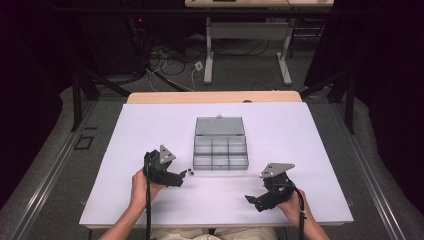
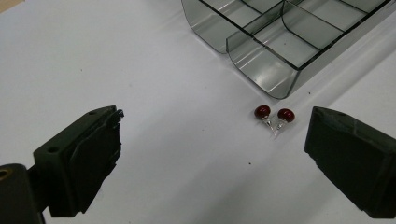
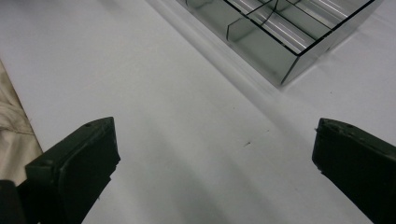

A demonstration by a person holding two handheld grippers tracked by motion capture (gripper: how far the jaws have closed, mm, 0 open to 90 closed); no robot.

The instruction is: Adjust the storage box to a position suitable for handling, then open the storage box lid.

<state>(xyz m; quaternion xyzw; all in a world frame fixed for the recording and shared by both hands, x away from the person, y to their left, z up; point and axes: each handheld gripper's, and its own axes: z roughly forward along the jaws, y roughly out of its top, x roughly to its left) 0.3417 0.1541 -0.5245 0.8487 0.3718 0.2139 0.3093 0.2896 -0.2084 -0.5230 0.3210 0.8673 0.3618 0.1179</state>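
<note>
Two dark red stud earrings lie side by side on the white table, just off the near left corner of a clear compartment box. In the high view the earrings are tiny specks by the box, whose lid stands open at the back. My left gripper is open and close to the earrings, which lie ahead between its jaws, nearer the right jaw in the left gripper view. My right gripper is open over bare table, with the box corner ahead of it.
The white table surface has a wooden strip along its far edge. Beyond it stand a desk frame and loose cables on the floor. A beige cloth shows past the table's near edge in the right gripper view.
</note>
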